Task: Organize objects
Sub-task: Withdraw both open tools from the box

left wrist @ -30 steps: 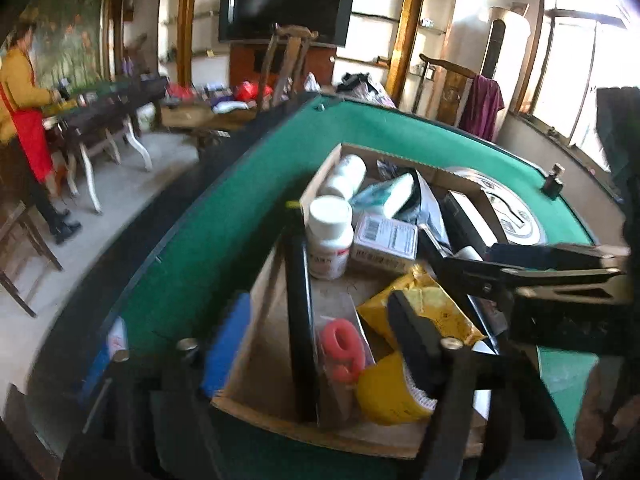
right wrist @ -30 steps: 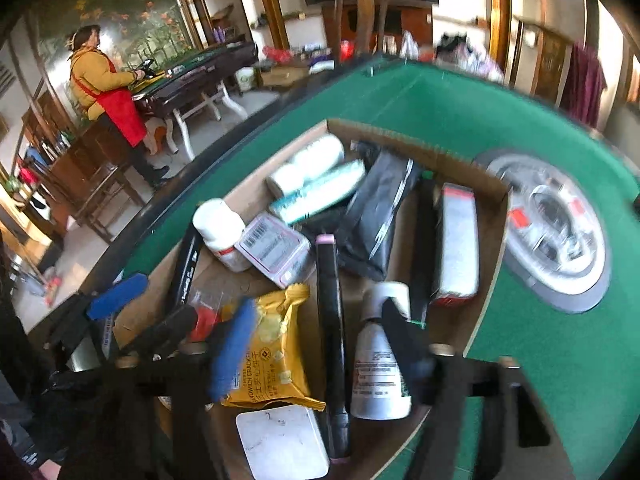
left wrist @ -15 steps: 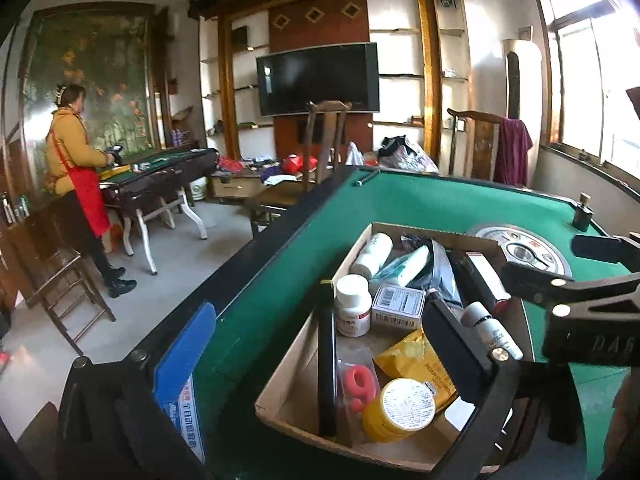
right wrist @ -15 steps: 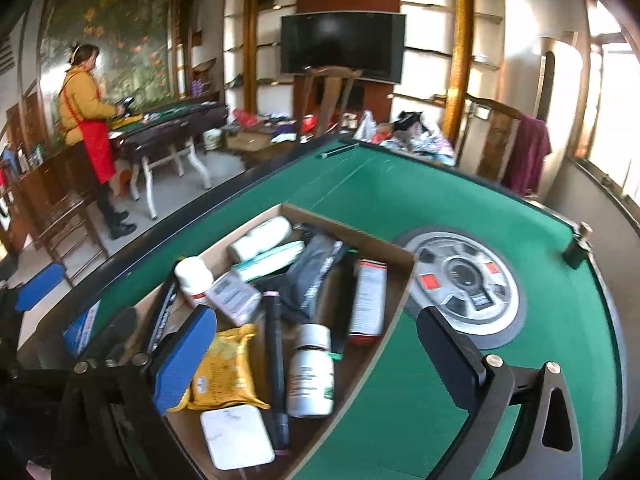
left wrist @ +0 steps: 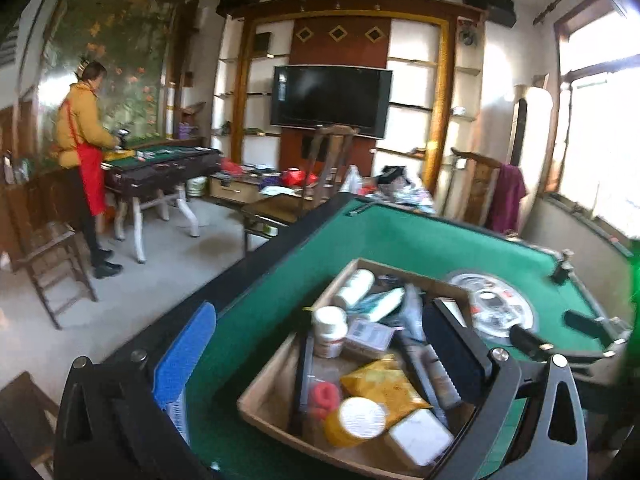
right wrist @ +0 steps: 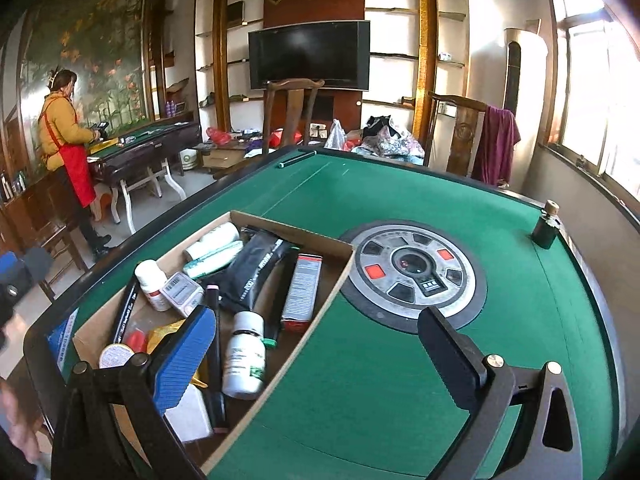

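Note:
A shallow cardboard box [right wrist: 256, 218] lies on the green table, also in the left wrist view [left wrist: 276, 360]. It holds several items: white pill bottles [right wrist: 245, 356] [left wrist: 330, 330], a yellow packet [left wrist: 380, 386], a black pouch [right wrist: 256, 272], a red-ended carton [right wrist: 303, 292], a black pen [left wrist: 302, 376] and a round yellow tin [left wrist: 356, 420]. My left gripper [left wrist: 320, 364] is open and empty, held above the box. My right gripper [right wrist: 316, 356] is open and empty, above the box's right edge.
A round grey dial unit [right wrist: 414, 270] sits in the middle of the green felt table [right wrist: 400, 184]. A small dark post [right wrist: 546, 226] stands at the right rim. Chairs [right wrist: 294, 108] stand behind the table. A person in yellow [right wrist: 66, 136] stands at another table far left.
Both grippers have lifted up and back from the box and opened wider. The view has widened from close over the items to the whole table and room.

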`<action>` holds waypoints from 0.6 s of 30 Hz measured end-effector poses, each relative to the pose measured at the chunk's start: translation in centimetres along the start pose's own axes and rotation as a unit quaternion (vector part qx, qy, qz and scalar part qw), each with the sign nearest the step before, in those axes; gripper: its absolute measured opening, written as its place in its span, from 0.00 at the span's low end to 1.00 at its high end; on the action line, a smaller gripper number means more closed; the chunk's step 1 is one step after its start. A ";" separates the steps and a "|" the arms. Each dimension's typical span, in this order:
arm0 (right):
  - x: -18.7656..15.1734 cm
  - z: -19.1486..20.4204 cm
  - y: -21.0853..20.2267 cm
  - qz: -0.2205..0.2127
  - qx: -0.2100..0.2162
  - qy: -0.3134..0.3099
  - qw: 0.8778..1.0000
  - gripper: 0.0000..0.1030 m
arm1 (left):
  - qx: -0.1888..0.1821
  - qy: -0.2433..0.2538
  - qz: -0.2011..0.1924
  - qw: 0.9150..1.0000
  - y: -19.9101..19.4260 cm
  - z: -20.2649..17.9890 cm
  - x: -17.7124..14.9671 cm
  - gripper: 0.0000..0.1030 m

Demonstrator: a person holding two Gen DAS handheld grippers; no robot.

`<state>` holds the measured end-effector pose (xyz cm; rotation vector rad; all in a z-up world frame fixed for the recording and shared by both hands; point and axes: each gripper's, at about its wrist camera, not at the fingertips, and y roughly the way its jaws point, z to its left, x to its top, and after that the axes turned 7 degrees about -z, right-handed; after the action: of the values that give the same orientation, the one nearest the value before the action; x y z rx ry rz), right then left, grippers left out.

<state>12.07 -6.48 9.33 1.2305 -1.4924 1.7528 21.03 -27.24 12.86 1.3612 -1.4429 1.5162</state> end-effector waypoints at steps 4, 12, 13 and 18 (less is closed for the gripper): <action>-0.5 -0.9 0.1 -0.005 0.006 0.001 1.000 1.00 | -0.046 -0.031 0.016 0.998 -0.3 -0.2 0.3 1.00; -1.6 -3.1 0.3 -0.014 0.021 0.010 1.000 1.00 | -0.028 -0.010 0.020 0.999 -1.1 -3.3 0.9 1.00; -1.6 -3.4 0.5 -0.011 0.023 0.015 1.000 1.00 | -0.034 -0.016 0.031 0.999 -0.7 -3.6 0.7 1.00; -2.0 -4.8 0.4 -0.005 0.027 0.035 0.999 1.00 | -0.018 -0.008 0.075 0.997 1.0 -5.1 -1.0 1.00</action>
<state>11.18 -1.69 7.47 1.1880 -1.4058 1.8220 19.14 -22.37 12.31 1.2709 -1.6045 1.5687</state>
